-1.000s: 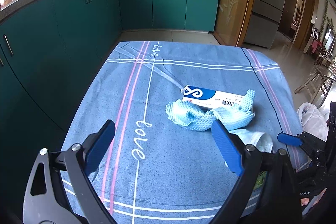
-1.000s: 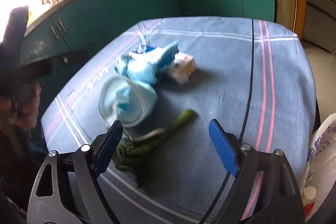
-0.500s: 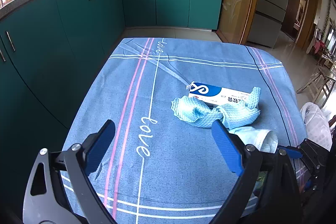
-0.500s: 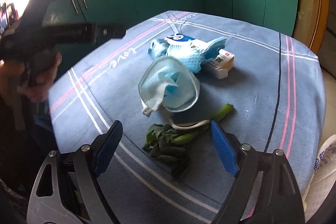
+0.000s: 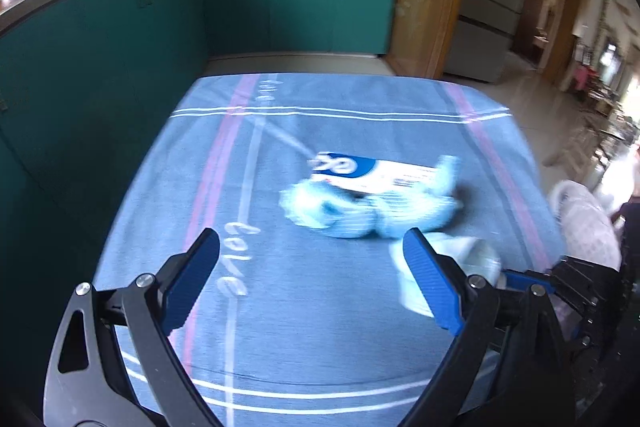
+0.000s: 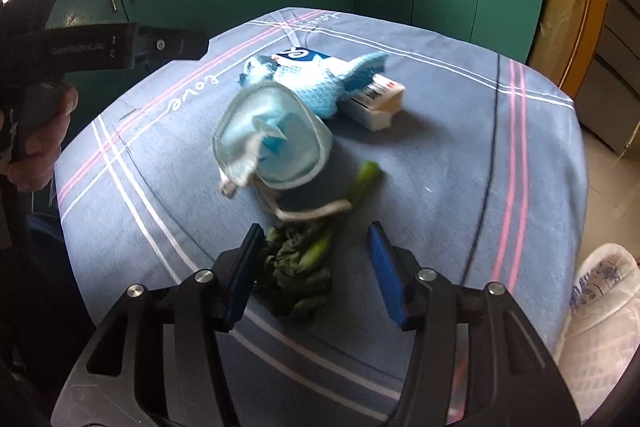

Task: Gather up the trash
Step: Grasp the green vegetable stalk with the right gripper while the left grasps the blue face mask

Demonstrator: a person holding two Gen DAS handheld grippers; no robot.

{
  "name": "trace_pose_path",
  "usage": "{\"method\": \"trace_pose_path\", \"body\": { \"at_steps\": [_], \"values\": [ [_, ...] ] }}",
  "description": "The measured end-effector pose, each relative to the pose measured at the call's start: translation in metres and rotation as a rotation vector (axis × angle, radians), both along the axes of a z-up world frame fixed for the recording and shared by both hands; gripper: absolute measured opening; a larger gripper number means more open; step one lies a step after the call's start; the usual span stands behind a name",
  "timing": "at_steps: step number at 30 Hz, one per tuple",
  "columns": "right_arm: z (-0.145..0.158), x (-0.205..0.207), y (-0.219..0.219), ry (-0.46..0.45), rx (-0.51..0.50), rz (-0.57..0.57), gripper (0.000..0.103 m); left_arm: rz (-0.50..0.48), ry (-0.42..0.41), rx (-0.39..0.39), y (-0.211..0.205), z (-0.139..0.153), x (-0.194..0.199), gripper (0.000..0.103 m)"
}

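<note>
The right gripper point(image 6: 316, 247), jaws just closing, brackets the wilted greens point(image 6: 300, 267) unpinched; face mask point(image 6: 276, 143) at twelve o'clock. The left gripper point(image 5: 312, 267) gapes empty.

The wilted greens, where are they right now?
Right wrist view: the wilted greens lie on the tablecloth between the closing right gripper pads, just below the face mask.

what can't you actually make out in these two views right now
- Toothpaste box: its middle is hidden under the blue cloth in the right wrist view; motion blur smears its print in the left wrist view.
- Leafy greens: whether the right tool, whose jaws have just been closing around them, presses on them yet.
- White plastic bag: cut off by the frame edge, contents unseen.
- Face mask: partly behind the left tool finger.
</note>
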State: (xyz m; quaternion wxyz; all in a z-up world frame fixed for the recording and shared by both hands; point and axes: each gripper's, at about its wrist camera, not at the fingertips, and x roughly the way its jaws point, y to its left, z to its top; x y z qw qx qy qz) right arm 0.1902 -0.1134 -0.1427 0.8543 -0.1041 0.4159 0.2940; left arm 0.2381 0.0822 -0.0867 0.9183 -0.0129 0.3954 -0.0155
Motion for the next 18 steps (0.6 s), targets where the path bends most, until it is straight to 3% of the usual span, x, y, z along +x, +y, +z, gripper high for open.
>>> {"method": "trace_pose_path", "body": {
  "at_steps": [1,4,10,13,18],
  "values": [
    [0.0,-0.003,-0.003,0.001,0.006,0.007,0.028,-0.025,-0.005,-0.009,-0.005,0.0,-0.001,0.093],
    [0.005,-0.008,-0.011,-0.007,0.028,0.015,0.017,-0.083,-0.028,-0.001,-0.021,0.001,-0.005,0.093],
    [0.018,0.003,-0.043,-0.062,0.036,-0.117,0.017,-0.188,-0.052,0.02,-0.051,-0.001,-0.013,0.093],
    [0.018,0.012,-0.063,-0.041,0.05,-0.195,0.017,-0.234,-0.044,0.035,-0.067,-0.005,-0.016,0.093],
    [0.01,0.022,-0.071,0.001,0.056,-0.234,0.017,-0.276,0.001,0.035,-0.089,-0.017,-0.014,0.093]
  ]
}}
